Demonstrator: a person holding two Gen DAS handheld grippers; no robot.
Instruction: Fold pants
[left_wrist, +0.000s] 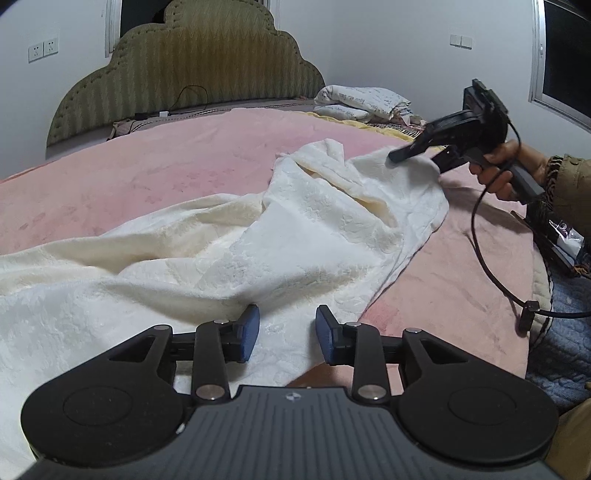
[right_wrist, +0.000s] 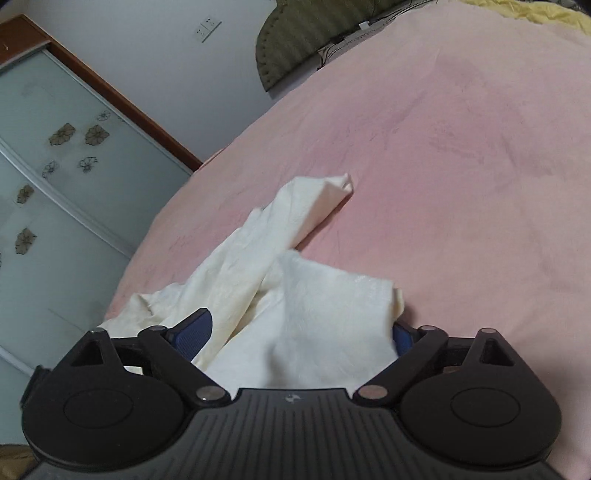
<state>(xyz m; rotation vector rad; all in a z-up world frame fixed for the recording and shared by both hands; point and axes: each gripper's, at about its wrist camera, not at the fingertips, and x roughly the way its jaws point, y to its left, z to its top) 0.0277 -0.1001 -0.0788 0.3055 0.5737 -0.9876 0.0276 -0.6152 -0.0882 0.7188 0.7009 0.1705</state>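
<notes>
Cream white pants (left_wrist: 258, 236) lie crumpled across the pink bed; they also show in the right wrist view (right_wrist: 295, 302). My left gripper (left_wrist: 287, 334) is open, its blue pads (left_wrist: 249, 332) hovering over the near end of the fabric with nothing between them. My right gripper (left_wrist: 415, 157) is at the far end of the pants, with fabric lifted at its fingers. In the right wrist view the right gripper (right_wrist: 299, 336) has a wide bundle of cloth filling the gap between its spread blue pads (right_wrist: 194, 332); whether it squeezes the cloth is unclear.
The pink blanket (left_wrist: 166, 166) covers the bed. A green padded headboard (left_wrist: 192, 74) stands behind. Folded bedding (left_wrist: 362, 103) sits at the back right. A black cable (left_wrist: 491, 266) hangs from the right gripper. A glass-door wardrobe (right_wrist: 55, 177) stands beside the bed.
</notes>
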